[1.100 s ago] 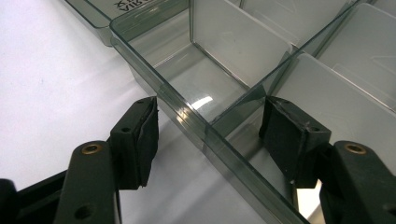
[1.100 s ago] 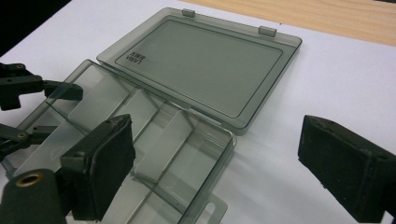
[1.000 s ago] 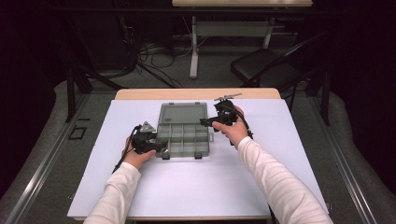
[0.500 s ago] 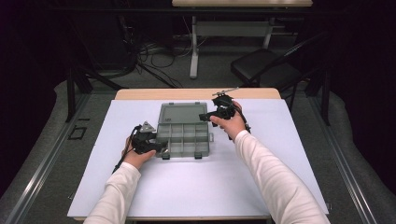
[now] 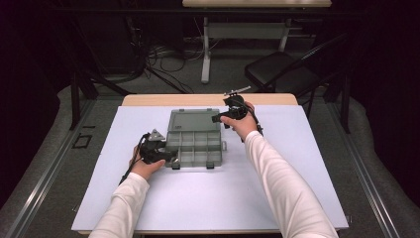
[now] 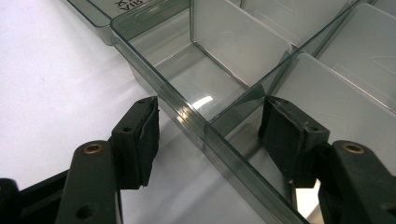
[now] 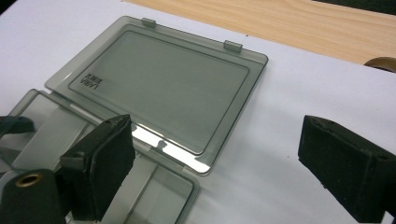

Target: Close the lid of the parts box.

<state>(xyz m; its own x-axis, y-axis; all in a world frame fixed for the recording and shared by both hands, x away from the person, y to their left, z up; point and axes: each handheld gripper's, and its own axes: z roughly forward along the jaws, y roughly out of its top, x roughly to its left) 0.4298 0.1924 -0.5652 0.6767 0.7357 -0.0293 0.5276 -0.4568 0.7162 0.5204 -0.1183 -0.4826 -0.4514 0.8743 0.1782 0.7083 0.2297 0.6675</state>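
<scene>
Lying flat open near the counter's [image 5: 297,198] far edge, the box [image 5: 195,144] has its lid [image 7: 163,88] fully back; left gripper [image 6: 210,140] straddles its wall unclamped, right gripper [image 7: 215,163] hovers apart; closing remains.

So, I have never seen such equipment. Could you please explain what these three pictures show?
A person sits at a table covered in white, holding a hand tool with two black jaws in each hand. The wide picture comes from a camera above. The other two come from small cameras on the tools.

A clear plastic compartment box lies open, its lid flat behind it.

The left gripper straddles the box's side wall; its pads are not pressing on it. The right gripper hovers open beside the lid, holding nothing.
</scene>
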